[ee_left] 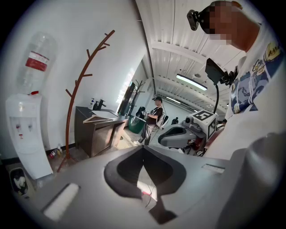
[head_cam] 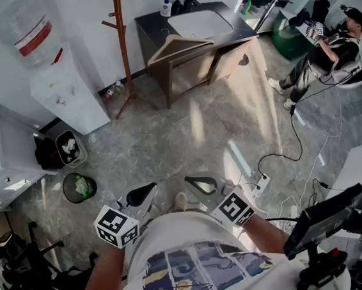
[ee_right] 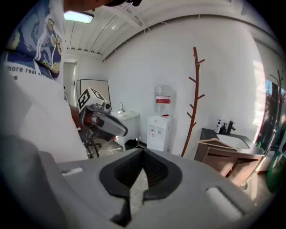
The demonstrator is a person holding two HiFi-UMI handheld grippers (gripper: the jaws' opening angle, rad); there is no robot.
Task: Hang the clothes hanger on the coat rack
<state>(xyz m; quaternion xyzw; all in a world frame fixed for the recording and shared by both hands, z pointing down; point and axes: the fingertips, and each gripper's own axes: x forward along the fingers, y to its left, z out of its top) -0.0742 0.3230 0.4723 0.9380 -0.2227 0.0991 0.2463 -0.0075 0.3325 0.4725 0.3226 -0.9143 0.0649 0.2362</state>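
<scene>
Not started: my left gripper and right gripper are closed and empty, with the clothes hanger on the far cabinet, right of the coat rack.

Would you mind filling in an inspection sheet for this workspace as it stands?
Surface: grey stone floor, sunlit patches.
Job's things: wooden hanger lies on the dark cabinet; coat rack stands beside it, nothing hung.
Clutter: round bin and water dispenser at left.
Grippers: left gripper and right gripper both shut, empty.
Cables: power strip with leads trailing across the floor, right.
Surroundings: another person at far right.
</scene>
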